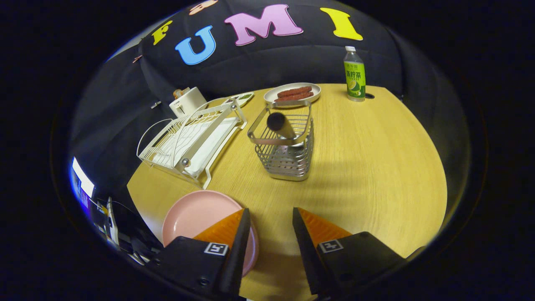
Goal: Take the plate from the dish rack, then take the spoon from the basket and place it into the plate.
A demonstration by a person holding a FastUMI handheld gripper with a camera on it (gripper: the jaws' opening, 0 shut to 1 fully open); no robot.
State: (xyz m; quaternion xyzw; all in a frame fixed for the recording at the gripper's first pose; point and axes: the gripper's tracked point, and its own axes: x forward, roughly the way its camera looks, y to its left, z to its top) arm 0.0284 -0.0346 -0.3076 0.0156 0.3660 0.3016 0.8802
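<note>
While the gripper point(271, 217) hangs above the wooden table point(368, 167) with its jaws spread and nothing between them, the pink plate point(196, 215) lies flat at the near left, partly under the left finger. Beyond the fingers stands the wire basket point(286, 161) with the spoon point(281, 125) upright inside, and the white dish rack point(192, 140) sits to its left.

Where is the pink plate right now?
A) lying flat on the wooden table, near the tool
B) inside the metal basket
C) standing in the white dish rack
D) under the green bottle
A: the pink plate lies flat on the table, partly under one finger of the open, empty tool, apart from the dish rack.
</note>
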